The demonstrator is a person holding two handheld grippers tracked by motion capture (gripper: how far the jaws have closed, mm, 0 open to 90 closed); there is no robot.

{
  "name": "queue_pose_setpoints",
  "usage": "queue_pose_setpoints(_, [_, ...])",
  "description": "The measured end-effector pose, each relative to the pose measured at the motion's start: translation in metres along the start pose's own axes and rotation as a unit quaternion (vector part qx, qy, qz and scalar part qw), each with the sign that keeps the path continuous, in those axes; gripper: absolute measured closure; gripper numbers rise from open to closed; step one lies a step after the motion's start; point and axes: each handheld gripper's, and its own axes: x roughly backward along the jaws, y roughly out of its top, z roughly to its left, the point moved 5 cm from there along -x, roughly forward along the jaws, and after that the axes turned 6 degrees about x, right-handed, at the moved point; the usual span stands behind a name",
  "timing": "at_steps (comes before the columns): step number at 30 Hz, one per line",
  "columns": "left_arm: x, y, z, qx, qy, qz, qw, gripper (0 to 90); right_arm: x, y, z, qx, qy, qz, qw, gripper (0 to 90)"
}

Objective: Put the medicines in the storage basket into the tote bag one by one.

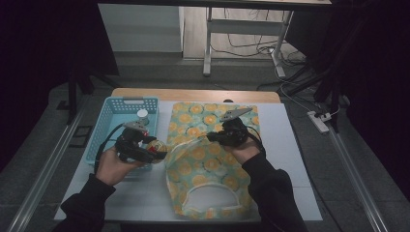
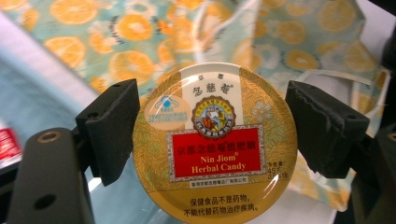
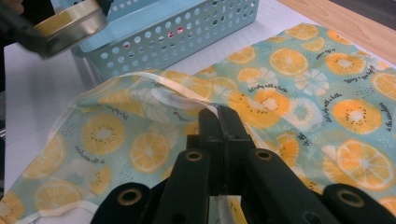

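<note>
We start at the left gripper (image 1: pixel 153 149): its jaws clamp a round gold candy tin (image 2: pixel 215 144) by the rim, one black pad on each side, and the tin hangs in the air between the blue basket (image 1: pixel 107 126) and the near, lifted edge of the orange-print fabric bag (image 1: pixel 208 159). The right gripper (image 3: pixel 218 116) is clenched tight on the bag's pale trimmed edge (image 3: pixel 140 77), pinching the cloth and holding that lip raised off the white table top (image 1: pixel 290 145), so the bag's mouth gapes toward the tin.

We judge the step in hand to be the carry — the tin is out of the basket and on its way to the opened bag. The next move calls for us to bring the tin level over the lifted lip, slide it into the mouth without snagging the trim, and only then let the left jaws go; the right grip must keep the opening up until the tin is inside.

As for writing, the tin's lid reads "Nin Jiom" and "Herbal Candy" in gold on a red panel, with Chinese characters above and below and a round crest in the middle. The bag's cloth carries small cursive script between the orange slices — too fine for us to read. Through the basket's holes, in the right gripper view, we glimpse bits of red and green, which we cannot identify.
</note>
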Motion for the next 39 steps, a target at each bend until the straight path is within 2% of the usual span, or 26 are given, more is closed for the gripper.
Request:
queue_pose_setpoints(14, [-0.029,0.011,-0.033,-0.041,-0.027,0.009,0.9987,21.1,-0.002,-0.001,-0.001,0.002,-0.006,0.0,1.0,89.9])
queue_pose_setpoints(23, [-0.053,0.02,-0.051,-0.068,-0.04,0.019,0.9966,21.1,-0.002,-0.002,-0.002,0.002,-0.011,0.001,0.9999,89.9])
queue_pose_setpoints(39, [-0.096,0.035,-0.071,-0.103,-0.055,0.037,0.9925,21.1,-0.002,-0.003,-0.006,-0.004,-0.021,-0.003,0.9998,90.0])
